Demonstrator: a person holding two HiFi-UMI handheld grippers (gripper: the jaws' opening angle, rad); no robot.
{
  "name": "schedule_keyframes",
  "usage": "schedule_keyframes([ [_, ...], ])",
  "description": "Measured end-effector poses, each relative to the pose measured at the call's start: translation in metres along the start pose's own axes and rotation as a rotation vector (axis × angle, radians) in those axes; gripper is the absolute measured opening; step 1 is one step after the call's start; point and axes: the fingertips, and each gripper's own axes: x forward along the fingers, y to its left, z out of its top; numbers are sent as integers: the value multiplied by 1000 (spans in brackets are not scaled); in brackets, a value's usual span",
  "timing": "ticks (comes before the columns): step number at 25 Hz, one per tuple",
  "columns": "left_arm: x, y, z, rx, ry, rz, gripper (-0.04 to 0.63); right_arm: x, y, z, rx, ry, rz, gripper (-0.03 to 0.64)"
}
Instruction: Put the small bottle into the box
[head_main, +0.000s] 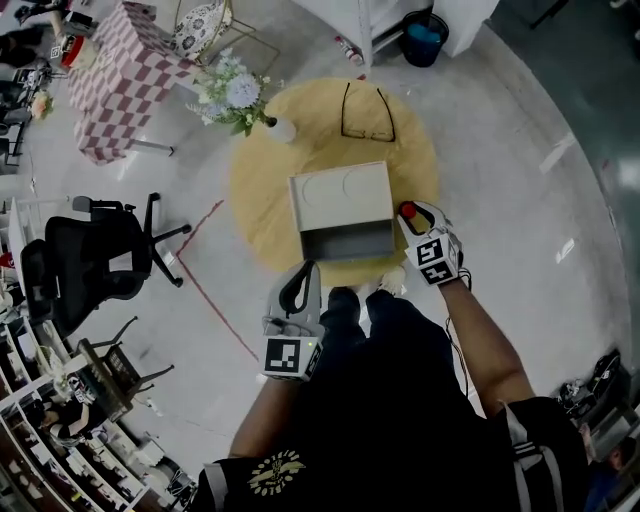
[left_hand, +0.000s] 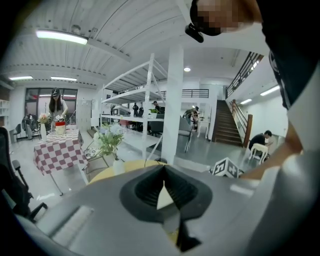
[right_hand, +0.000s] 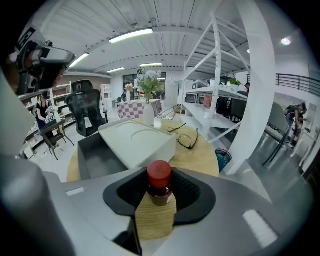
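Observation:
The small brown bottle (right_hand: 159, 186) with a red cap (head_main: 407, 210) stands upright on the round wooden table (head_main: 270, 190), just right of the box. My right gripper (right_hand: 160, 189) (head_main: 408, 214) reaches down around it, and its pads lie against the bottle's sides. The grey box (head_main: 348, 250) (right_hand: 97, 159) sits mid-table with its near part open and nothing in it. Its white lid (head_main: 340, 195) (right_hand: 137, 142) covers the far part. My left gripper (head_main: 303, 268) (left_hand: 164, 168) hangs at the table's near edge, left of the box front, shut with nothing in it.
Black glasses (head_main: 367, 110) lie on the far side of the table, and a white vase of flowers (head_main: 240, 95) stands at its far left rim. An office chair (head_main: 90, 255), a checked table (head_main: 125, 65) and a blue bin (head_main: 424, 38) stand on the floor around.

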Motion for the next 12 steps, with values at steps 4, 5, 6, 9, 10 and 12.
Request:
schedule_keyframes([
  [4, -9, 14, 15, 29, -10, -29, 0, -8, -3, 3, 77, 24, -6, 152],
  [5, -10, 19, 20, 35, -14, -35, 0, -14, -5, 7, 96, 24, -20, 152],
  [6, -12, 24, 26, 40, -21, -43, 0, -20, -7, 13, 109, 19, -37, 152],
  [9, -16, 36, 42, 37, -41, -97, 0, -46, -11, 44, 130, -6, -72, 152],
  [10, -17, 37, 46, 35, -46, -123, 0, -56, -10, 57, 132, -17, -73, 152],
  [12, -19, 37, 55, 45, -52, -176, 0, -81, -6, 87, 127, -46, -63, 152],
])
